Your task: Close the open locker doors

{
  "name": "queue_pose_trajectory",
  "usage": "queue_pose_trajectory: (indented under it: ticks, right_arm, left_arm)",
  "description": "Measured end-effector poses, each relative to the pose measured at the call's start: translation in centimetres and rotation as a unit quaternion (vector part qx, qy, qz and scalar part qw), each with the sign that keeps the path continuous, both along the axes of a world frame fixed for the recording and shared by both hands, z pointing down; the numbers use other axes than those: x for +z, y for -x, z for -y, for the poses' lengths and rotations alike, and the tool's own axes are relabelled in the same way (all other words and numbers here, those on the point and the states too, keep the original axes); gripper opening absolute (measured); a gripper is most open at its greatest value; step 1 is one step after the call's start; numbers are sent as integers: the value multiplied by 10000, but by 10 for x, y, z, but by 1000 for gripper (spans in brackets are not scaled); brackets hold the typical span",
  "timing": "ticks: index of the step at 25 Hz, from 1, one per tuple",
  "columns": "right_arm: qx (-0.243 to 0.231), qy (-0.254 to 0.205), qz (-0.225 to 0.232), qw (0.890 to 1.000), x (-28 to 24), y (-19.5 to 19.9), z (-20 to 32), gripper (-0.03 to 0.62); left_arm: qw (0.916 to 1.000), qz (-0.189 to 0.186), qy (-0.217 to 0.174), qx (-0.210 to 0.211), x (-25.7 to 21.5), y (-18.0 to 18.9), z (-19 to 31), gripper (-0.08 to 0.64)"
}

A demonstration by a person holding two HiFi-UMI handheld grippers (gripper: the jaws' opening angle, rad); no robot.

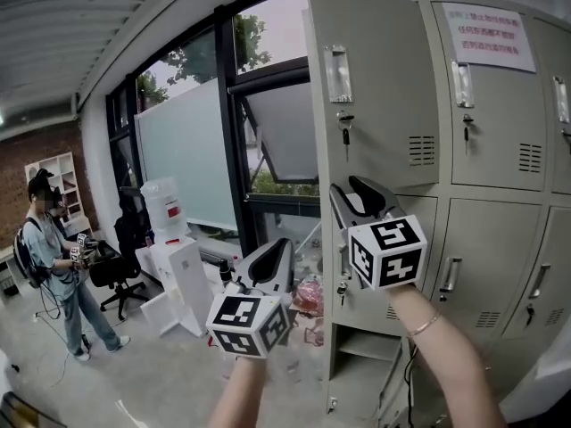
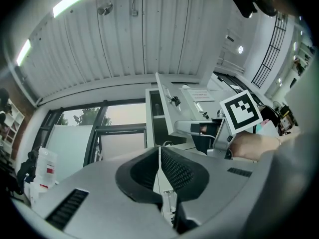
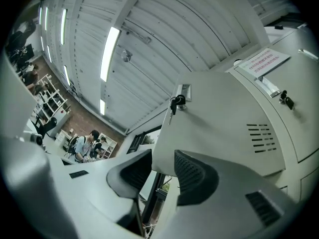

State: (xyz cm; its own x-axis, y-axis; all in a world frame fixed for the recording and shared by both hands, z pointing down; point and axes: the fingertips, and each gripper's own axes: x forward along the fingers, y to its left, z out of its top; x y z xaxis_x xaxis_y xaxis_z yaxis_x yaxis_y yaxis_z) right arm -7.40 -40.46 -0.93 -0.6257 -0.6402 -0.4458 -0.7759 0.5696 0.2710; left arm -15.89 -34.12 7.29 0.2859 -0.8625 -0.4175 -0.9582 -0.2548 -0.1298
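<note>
Person (image 1: 55, 270), water dispenser (image 1: 166, 209) beyond locker door (image 1: 379, 87)

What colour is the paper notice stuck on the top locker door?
Pale pink with red print; the notice shows best in the head view.

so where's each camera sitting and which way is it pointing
Head view: on the person's head, facing the lockers; both forearms, left gripper and right gripper show.
Left gripper view: on that gripper, tilted up at ceiling and window; its shut fingers show.
Right gripper view: tilted up at the open door; its parted fingers show.
All three share that keyed door.
</note>
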Motion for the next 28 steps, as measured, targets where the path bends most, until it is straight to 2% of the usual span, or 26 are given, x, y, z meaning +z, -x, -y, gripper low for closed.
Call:
queue_pose_trajectory:
  ticks: [16,22,28]
  right_arm:
    - [866,324,-306,9952,10,24,92,127]
    - [1058,590,-299,9922,14,24,116,127]
    - [1319,672,-381,9883,14,24,138,127]
  left_arm:
    - [9998,-100,3,191,3,45,53,23]
    - [9992,-169,103,335,12,54,70,23]
    - [9989,-138,130,432,10,55,83,23]
